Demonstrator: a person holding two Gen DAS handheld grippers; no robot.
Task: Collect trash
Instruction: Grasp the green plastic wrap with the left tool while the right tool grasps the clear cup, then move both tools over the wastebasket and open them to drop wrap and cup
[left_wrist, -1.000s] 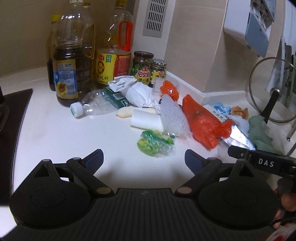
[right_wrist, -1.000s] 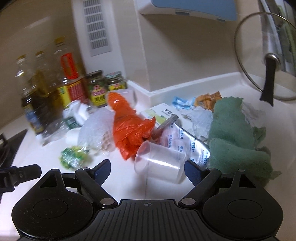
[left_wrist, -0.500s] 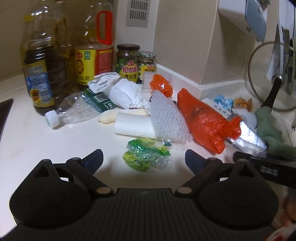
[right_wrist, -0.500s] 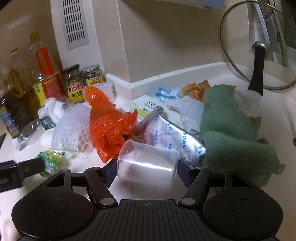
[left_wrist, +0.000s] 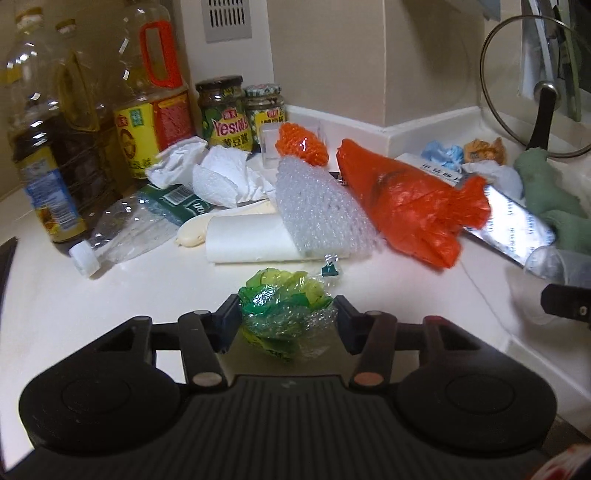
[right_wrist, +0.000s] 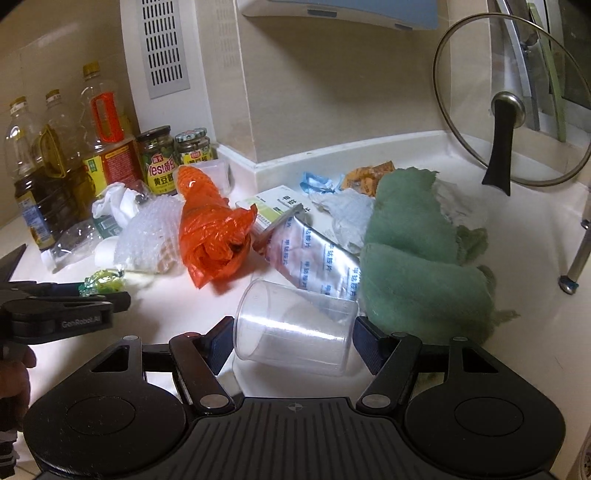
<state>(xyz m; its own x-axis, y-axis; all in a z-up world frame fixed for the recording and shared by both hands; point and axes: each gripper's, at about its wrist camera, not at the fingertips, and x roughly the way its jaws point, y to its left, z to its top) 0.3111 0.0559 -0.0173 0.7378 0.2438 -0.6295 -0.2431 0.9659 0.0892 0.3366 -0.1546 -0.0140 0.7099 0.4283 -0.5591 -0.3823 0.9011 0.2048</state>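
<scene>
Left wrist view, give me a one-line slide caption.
Left gripper fingers close on a crumpled green plastic wrapper on the white counter, other trash behind.

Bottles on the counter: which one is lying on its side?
The clear crushed water bottle with the white cap and green label lies on its side in front of the oil bottles, which all stand upright against the wall.

My green cloth (right_wrist: 413, 258) hides part of the silver blister sheet (right_wrist: 317, 262), the glass lid (left_wrist: 535, 88) runs off the right edge, and the bottle labels' (left_wrist: 40, 192) print blurs.
</scene>
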